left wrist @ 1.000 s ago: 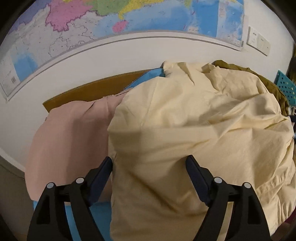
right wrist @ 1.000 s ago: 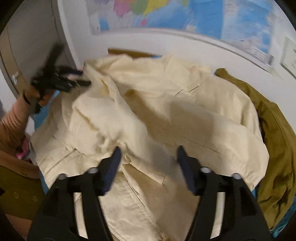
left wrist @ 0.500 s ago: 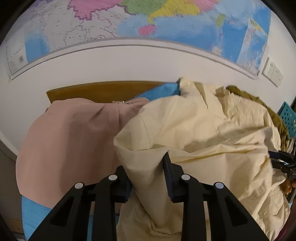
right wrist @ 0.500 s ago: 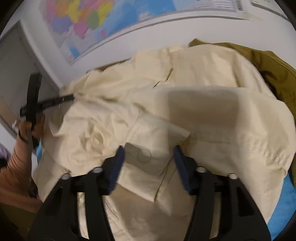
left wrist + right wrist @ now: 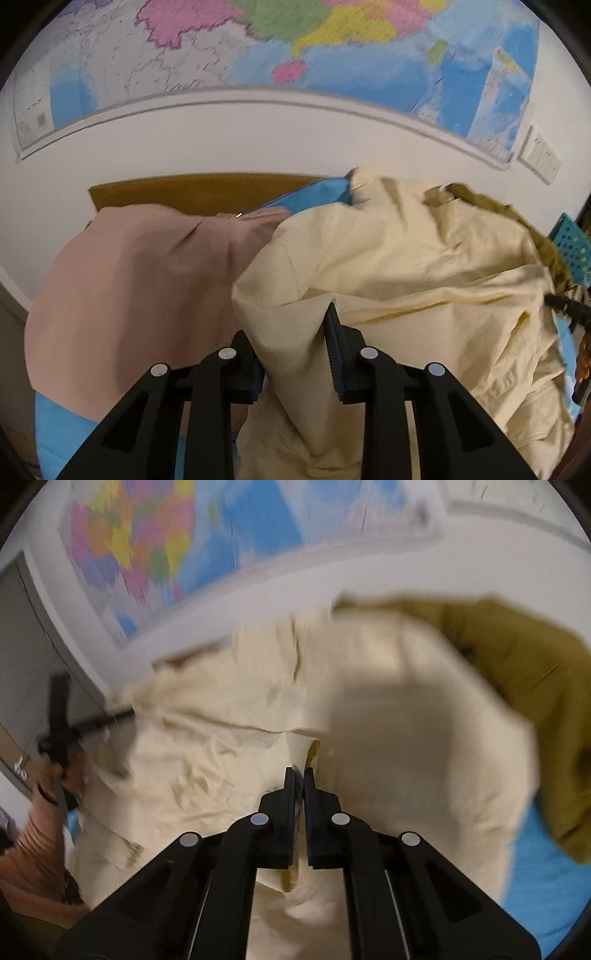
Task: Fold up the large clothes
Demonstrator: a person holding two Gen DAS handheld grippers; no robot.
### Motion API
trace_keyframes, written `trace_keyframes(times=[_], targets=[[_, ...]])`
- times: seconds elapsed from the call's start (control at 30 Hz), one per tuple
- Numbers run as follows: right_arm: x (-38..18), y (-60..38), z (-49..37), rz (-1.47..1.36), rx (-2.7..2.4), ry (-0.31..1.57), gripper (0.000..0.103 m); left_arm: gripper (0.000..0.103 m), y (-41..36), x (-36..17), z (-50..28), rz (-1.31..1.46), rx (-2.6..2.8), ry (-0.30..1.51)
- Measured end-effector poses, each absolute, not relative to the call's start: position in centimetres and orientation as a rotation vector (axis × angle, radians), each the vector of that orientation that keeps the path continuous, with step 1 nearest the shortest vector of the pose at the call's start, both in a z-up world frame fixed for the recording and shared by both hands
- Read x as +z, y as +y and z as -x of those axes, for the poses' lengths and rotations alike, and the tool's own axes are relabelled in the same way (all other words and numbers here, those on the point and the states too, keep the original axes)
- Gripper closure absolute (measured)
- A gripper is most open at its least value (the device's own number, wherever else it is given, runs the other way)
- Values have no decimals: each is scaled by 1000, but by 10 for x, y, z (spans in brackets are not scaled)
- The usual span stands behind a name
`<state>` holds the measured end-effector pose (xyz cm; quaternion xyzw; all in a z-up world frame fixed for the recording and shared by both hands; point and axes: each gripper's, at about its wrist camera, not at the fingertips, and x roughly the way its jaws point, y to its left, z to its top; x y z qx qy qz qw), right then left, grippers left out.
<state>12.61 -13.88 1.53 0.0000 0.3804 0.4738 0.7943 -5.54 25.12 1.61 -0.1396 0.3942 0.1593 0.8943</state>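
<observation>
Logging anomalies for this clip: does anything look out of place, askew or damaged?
Nothing damaged. The cream shirt is bunched and heaped rather than flat, overlapping a pink garment and an olive garment. The right wrist view is motion-blurred.

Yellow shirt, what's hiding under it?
Under the yellow shirt a blue sheet peeks out, with a pink garment and an olive garment beside it. Anything else beneath is covered.

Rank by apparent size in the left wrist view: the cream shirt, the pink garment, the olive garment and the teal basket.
1. cream shirt, nearest the camera
2. pink garment
3. olive garment, mostly hidden
4. teal basket, cut off at the frame edge; ranks 3 and 4 are unsure
</observation>
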Motion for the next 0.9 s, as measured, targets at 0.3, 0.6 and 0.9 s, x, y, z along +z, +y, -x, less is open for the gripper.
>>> trace_keyframes(times=[0.3,0.6,0.9], targets=[[-39,-131,-150,43,901,973,97,50,235,-21,13,132,443,908],[-20,-147,-136,55,875,870,91,41,226,25,66,127,317,793],[-14,-84,-99,234,1099,850,70,41,177,-1,67,45,101,929]])
